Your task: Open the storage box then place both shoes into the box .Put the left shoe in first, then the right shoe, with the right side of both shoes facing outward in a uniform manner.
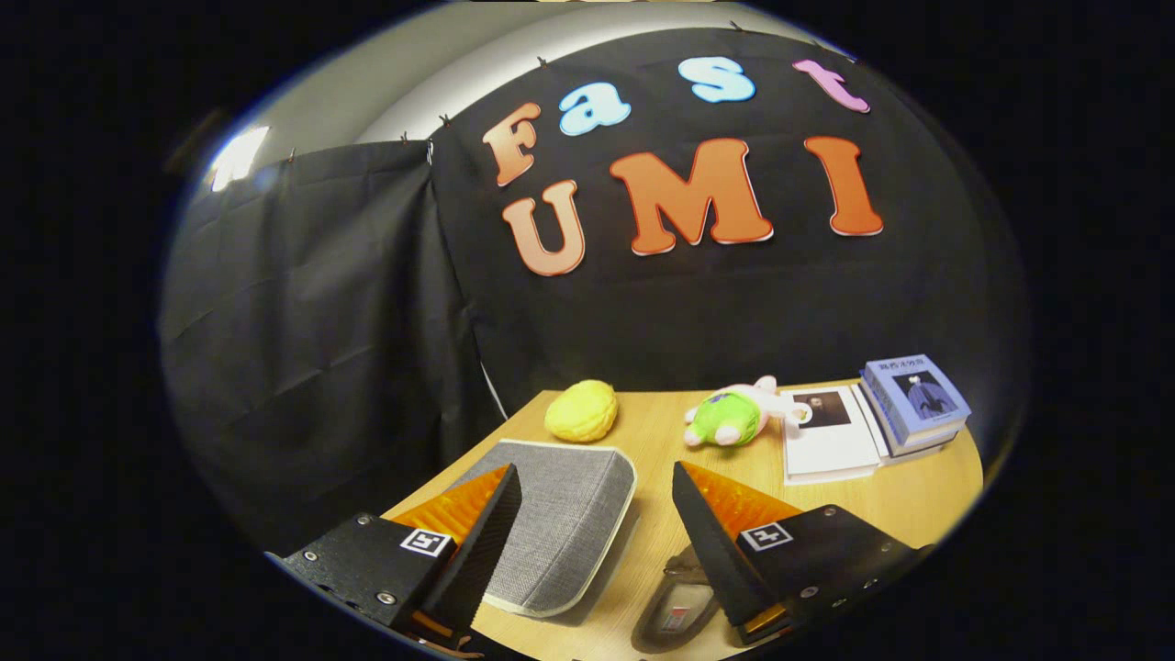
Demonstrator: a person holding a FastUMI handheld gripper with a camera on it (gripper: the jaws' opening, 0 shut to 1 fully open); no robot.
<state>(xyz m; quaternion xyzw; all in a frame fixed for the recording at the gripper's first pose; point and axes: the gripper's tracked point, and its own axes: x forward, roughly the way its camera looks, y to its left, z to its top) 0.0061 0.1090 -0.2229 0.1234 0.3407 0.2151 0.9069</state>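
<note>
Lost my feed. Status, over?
Gripper open, holding nothing. Grey storage box between the fingers, lid shut. One shoe partly seen by the right finger.

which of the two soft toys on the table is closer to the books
The green and pink plush toy; it lies right beside the books, while the yellow one sits farther off, beyond the grey storage box. The hand-held gripper is open.

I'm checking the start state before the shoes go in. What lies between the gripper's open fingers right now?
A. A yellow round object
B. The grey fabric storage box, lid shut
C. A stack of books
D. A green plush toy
B: the grey storage box lies closed between the spread fingers of the gripper, the other items on the table beyond it.
</note>
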